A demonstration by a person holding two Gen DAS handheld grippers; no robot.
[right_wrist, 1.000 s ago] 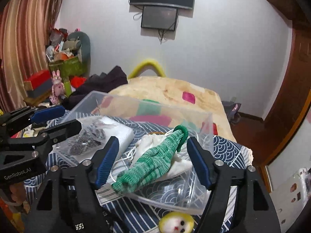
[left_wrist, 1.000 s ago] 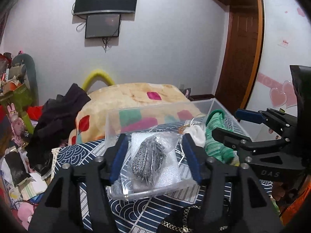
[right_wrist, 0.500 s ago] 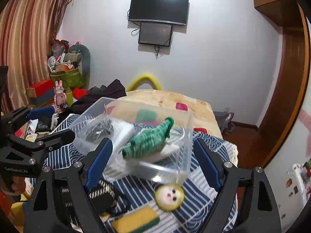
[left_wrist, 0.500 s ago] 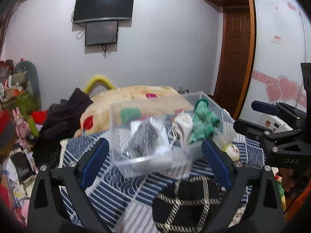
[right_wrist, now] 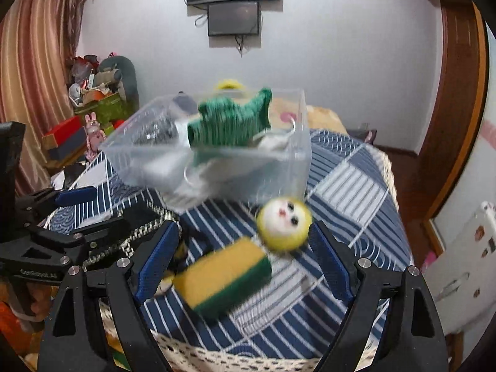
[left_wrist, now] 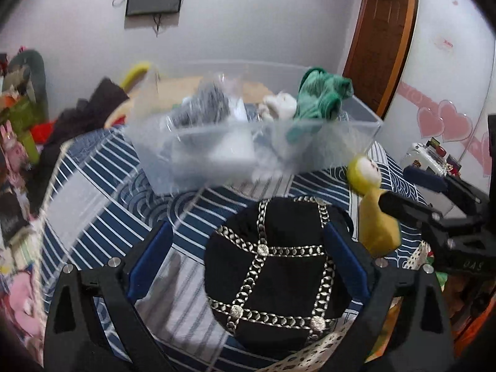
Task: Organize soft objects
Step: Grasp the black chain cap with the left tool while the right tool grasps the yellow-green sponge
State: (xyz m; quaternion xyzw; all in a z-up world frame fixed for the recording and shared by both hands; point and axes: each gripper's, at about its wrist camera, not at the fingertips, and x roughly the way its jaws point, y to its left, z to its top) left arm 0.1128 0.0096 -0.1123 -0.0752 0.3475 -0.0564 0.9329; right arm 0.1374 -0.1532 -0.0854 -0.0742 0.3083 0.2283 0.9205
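A clear plastic bin (left_wrist: 356, 124) (right_wrist: 297, 155) stands on the blue patterned cloth and holds a green knit piece (left_wrist: 319, 96) (right_wrist: 229, 121), a white soft item (left_wrist: 279, 105) and a bagged grey item (left_wrist: 204, 105). My left gripper (left_wrist: 248, 260) is open, its fingers on either side of a black pouch with silver chain (left_wrist: 272, 272). My right gripper (right_wrist: 241, 257) is open around a yellow-green sponge (right_wrist: 223, 276), with a yellow plush doll (right_wrist: 283, 228) (left_wrist: 372, 204) just beyond it.
The cloth-covered table (right_wrist: 350, 192) has a lace edge near me. Clutter and boxes (right_wrist: 93, 108) stand at the left, a wooden door (right_wrist: 452, 93) at the right, a screen (right_wrist: 234, 21) on the far wall. A dark clothes heap (left_wrist: 93, 105) lies behind the bin.
Both grippers have pulled back from the bin and dropped lower. The black pouch now lies between the left fingers and the sponge between the right fingers.
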